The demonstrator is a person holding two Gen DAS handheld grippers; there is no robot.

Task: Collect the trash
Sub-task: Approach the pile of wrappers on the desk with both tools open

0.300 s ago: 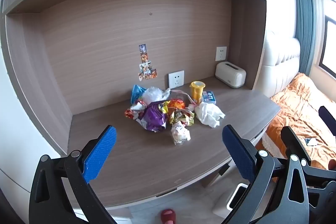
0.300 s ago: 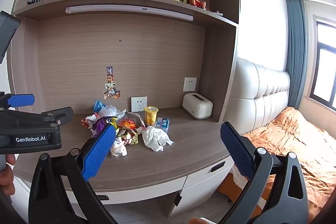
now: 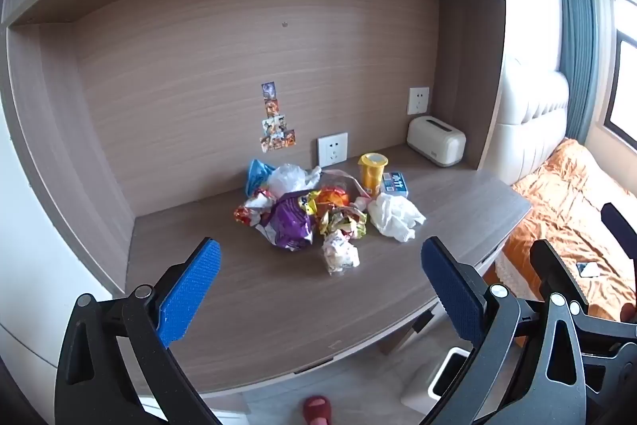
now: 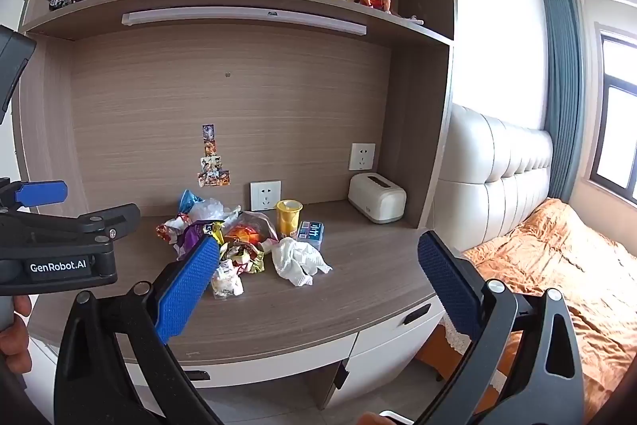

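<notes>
Crumpled foil and plastic make up the trash pile [image 3: 302, 210], which sits on the wooden desk [image 3: 278, 305] toward the back panel: a purple snack bag [image 3: 288, 222], a balled wrapper [image 3: 339, 254] at the front, a white tissue [image 3: 394, 218] at the right edge, and a clear plastic bag [image 3: 286, 178] behind. A yellow cup [image 3: 372, 174] and a small blue box [image 3: 394, 184] stand just beside the heap, with a white toaster-shaped object [image 3: 436, 141] well apart in the corner. In the right wrist view a blue pad covers the left part of the pile, and print on the wrappers is too small to read. A white bin [image 3: 450, 377] under the desk is mostly cut off by a finger. The left gripper [image 3: 318, 293] hovers short of the pile, jaws spread wide with nothing between them; the right gripper [image 4: 316, 285] is likewise wide open and empty. Compared with the earlier frames, both views are almost unchanged, the pile undisturbed.
</notes>
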